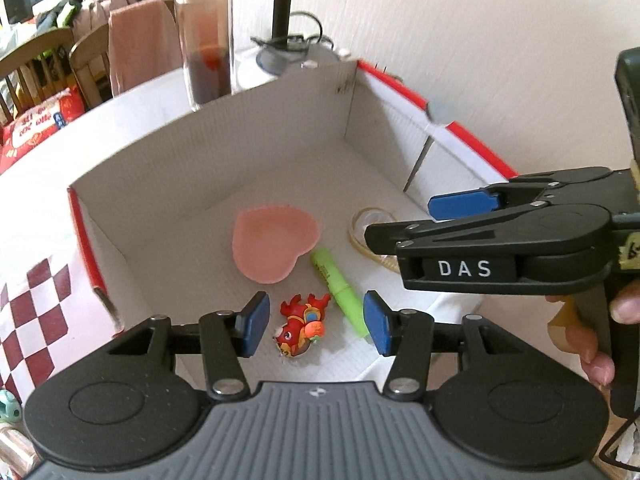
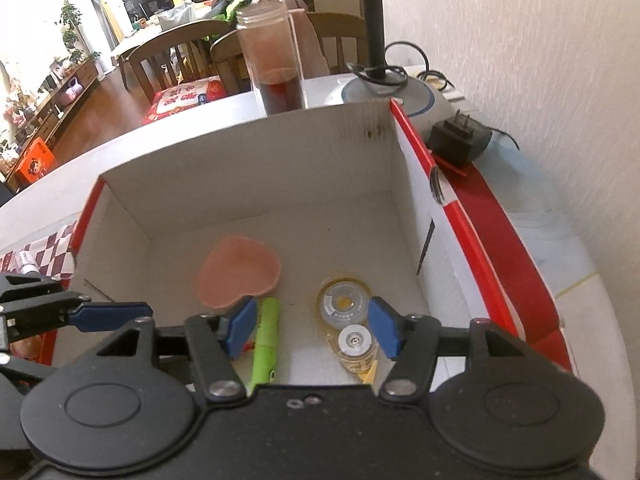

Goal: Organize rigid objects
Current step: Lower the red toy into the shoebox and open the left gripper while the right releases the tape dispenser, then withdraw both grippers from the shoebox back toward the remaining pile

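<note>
Inside a white cardboard box with red outer walls, four small items lie apart on the floor: a pink heart-shaped dish, a lime-green marker, a clear correction-tape dispenser with yellowish reels, and a red toy fish with orange and teal trim. The left hand-held gripper hangs released above the fish, and the right hand-held gripper hangs released above the marker and dispenser, neither grasping anything. The box sits on a tabletop.
</note>
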